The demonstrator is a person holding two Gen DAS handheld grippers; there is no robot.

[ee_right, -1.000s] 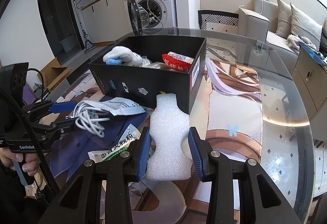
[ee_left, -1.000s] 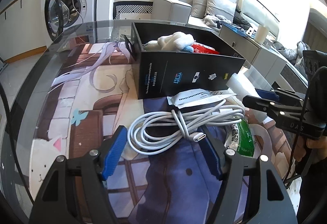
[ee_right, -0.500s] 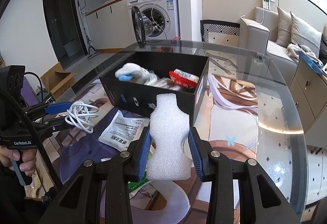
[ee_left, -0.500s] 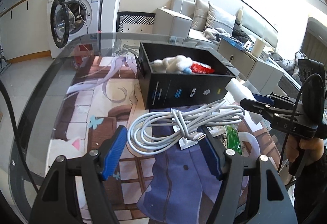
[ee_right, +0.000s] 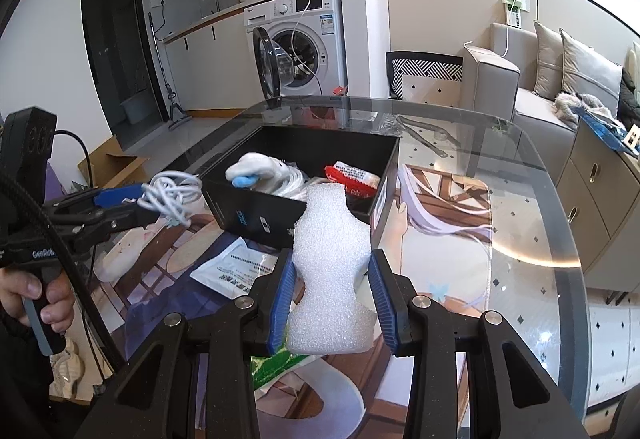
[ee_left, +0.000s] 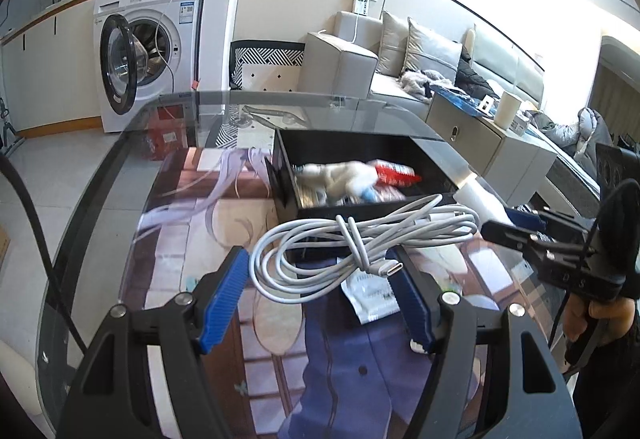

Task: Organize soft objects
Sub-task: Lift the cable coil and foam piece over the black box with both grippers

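Observation:
My left gripper point(ee_left: 320, 283) is shut on a coiled white cable point(ee_left: 360, 243) and holds it in the air just before the near wall of the black box point(ee_left: 424, 151). The cable also shows in the right wrist view point(ee_right: 172, 195), left of the box point(ee_right: 256, 215). My right gripper point(ee_right: 330, 293) is shut on a white foam piece point(ee_right: 330, 255), lifted near the box's right front corner. The box holds a white and blue soft item point(ee_right: 256, 169) and a red packet point(ee_right: 352, 177).
A white sachet point(ee_right: 236, 271) and a green packet point(ee_right: 276, 367) lie on the printed mat point(ee_right: 432, 199) over the glass table point(ee_right: 560, 231). The right gripper point(ee_left: 552, 247) appears at the right in the left wrist view. A sofa and a washing machine stand behind.
Both grippers have risen. The cable has lifted off the mat and moved toward the box. The foam piece has risen with the right gripper. The sachet stays on the mat.

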